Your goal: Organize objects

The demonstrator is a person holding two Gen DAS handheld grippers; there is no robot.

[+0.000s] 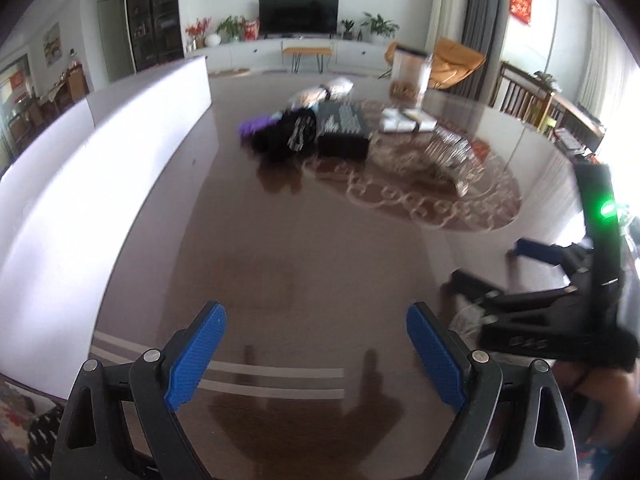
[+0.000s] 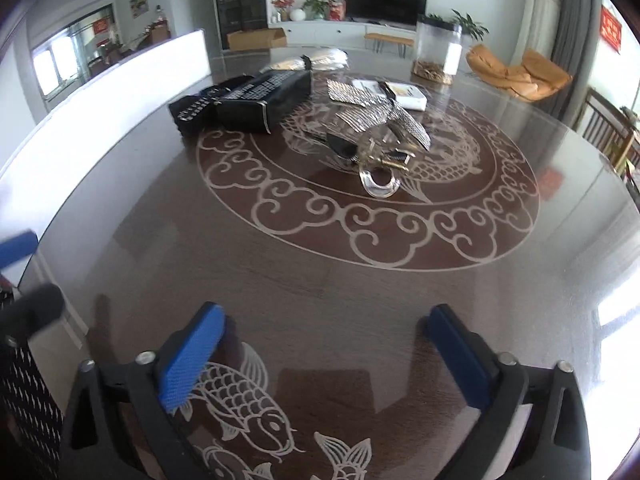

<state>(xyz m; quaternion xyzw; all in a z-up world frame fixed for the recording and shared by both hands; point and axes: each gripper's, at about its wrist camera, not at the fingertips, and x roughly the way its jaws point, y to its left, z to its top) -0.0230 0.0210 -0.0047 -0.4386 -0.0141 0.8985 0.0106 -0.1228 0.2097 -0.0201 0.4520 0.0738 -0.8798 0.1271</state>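
A pile of hair accessories lies at the middle of the round dark table [image 2: 320, 288]: gold and silver combs [image 2: 384, 120] and a clear hair claw [image 2: 380, 182]. A black open box [image 2: 264, 96] with rows of clips stands to their left; it also shows in the left wrist view [image 1: 342, 132], beside black and purple items [image 1: 280, 132]. My left gripper [image 1: 316, 360] is open and empty over the near table edge. My right gripper [image 2: 324, 360] is open and empty, well short of the pile; it also shows in the left wrist view [image 1: 500, 268].
A white board [image 1: 100, 160] stands along the table's left side. A clear jar [image 2: 438, 50] and a white box [image 2: 400, 92] sit at the far side. Wooden chairs [image 2: 612, 128] stand at the right. The near table has fish inlays [image 2: 240, 400].
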